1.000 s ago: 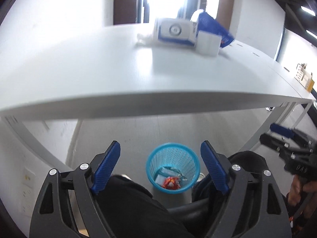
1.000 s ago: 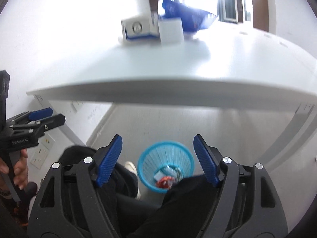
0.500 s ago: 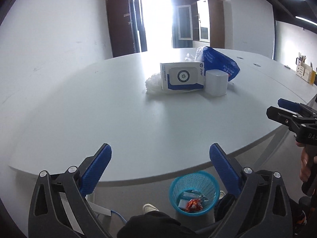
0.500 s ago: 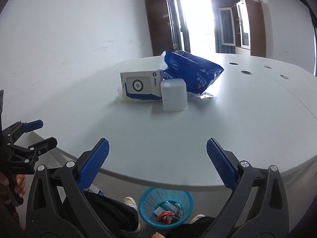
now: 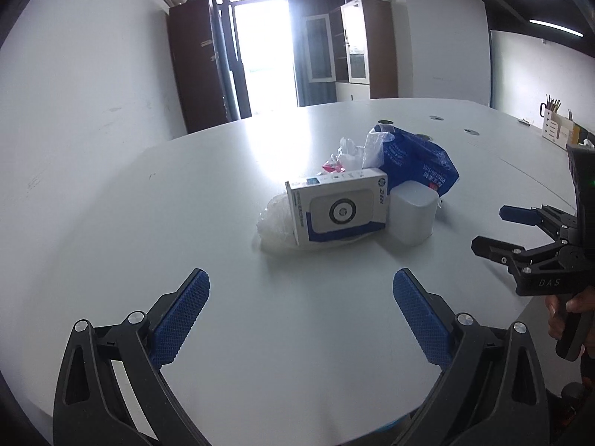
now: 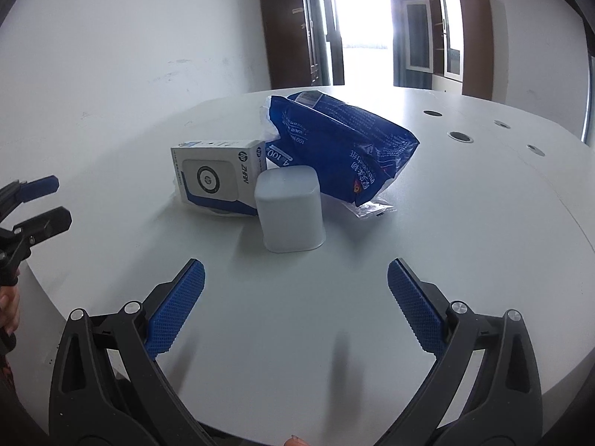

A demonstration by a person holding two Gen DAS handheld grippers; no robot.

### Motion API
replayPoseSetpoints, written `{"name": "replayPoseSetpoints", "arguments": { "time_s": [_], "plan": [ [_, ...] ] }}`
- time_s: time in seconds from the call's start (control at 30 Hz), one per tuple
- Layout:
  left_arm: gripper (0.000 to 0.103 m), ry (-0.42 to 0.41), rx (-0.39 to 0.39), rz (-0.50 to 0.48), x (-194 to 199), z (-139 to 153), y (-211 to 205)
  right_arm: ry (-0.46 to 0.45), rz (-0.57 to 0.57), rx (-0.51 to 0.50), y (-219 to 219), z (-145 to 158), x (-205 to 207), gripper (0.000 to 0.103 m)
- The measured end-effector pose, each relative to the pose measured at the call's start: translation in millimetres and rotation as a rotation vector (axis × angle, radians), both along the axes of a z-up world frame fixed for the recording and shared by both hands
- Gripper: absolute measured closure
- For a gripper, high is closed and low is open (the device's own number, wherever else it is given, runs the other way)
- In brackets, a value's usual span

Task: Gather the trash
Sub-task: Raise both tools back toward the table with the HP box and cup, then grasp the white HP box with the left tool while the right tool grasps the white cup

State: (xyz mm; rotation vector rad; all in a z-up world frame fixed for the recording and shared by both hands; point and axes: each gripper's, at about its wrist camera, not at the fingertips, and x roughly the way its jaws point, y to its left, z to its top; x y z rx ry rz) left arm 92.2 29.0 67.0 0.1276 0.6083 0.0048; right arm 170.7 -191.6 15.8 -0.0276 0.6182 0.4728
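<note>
Both grippers, left gripper [image 5: 301, 312] and right gripper [image 6: 295, 299], hover spread wide and empty over the bench [image 6: 465, 223]. Nearest the right one stands an upturned white cup [image 6: 289, 210], touching the box [image 6: 219, 176] and blue bag [image 6: 346, 145]. It looks light, thin-walled, probably crushable: pinch gently across its sides.

Left gripper [image 5: 301, 308]: jaws spread wide, nothing between the blue pads [image 5: 181, 316], angled downward. Right gripper [image 6: 295, 303]: jaws likewise wide apart and empty, same downward tilt. Each appears side-on in the other's view, a hand [image 5: 563, 310] gripping the right handle.
</note>
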Motion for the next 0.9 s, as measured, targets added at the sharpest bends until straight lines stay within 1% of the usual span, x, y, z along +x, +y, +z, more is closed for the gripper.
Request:
{"name": "replayPoseSetpoints", "arguments": {
  "time_s": [0.13,0.23,0.37,0.43,0.5,0.57,0.73,0.83,0.87,0.9],
  "plan": [
    [0.006,0.033,0.012,-0.030,27.8,4.5,-0.9,0.010,0.009,-0.021,8.5,3.9,18.0,0.009],
    [0.006,0.069,0.040,-0.073,48.5,5.6,-4.0,0.027,0.022,-0.039,17.7,4.4,32.9,0.009],
    [0.006,0.131,0.123,-0.150,82.5,1.7,-9.6,0.047,0.037,-0.057,28.5,3.8,50.9,0.009],
    [0.006,0.137,0.176,-0.204,98.1,-1.0,-12.3,0.053,0.042,-0.065,33.2,3.2,57.6,0.009],
    [0.006,0.157,0.224,-0.269,111.5,-5.1,-14.8,0.074,0.047,-0.065,37.5,2.0,65.3,0.014],
    [0.006,0.169,0.263,-0.327,124.4,-7.8,-16.4,0.094,0.049,-0.060,40.9,1.2,72.0,0.015],
    [0.006,0.202,0.295,-0.423,154.2,-14.2,-16.3,0.118,0.052,-0.080,47.2,-0.8,81.5,0.016],
    [0.006,0.224,0.306,-0.480,167.0,-23.8,-17.2,0.140,0.054,-0.074,50.5,-3.0,88.3,0.019],
    [0.006,0.234,0.310,-0.497,169.6,-28.9,-16.6,0.150,0.056,-0.071,52.0,-4.2,90.1,0.022],
    [0.006,0.245,0.302,-0.512,171.2,-33.3,-15.5,0.160,0.056,-0.073,53.7,-6.4,92.1,0.023]
  ]
}}
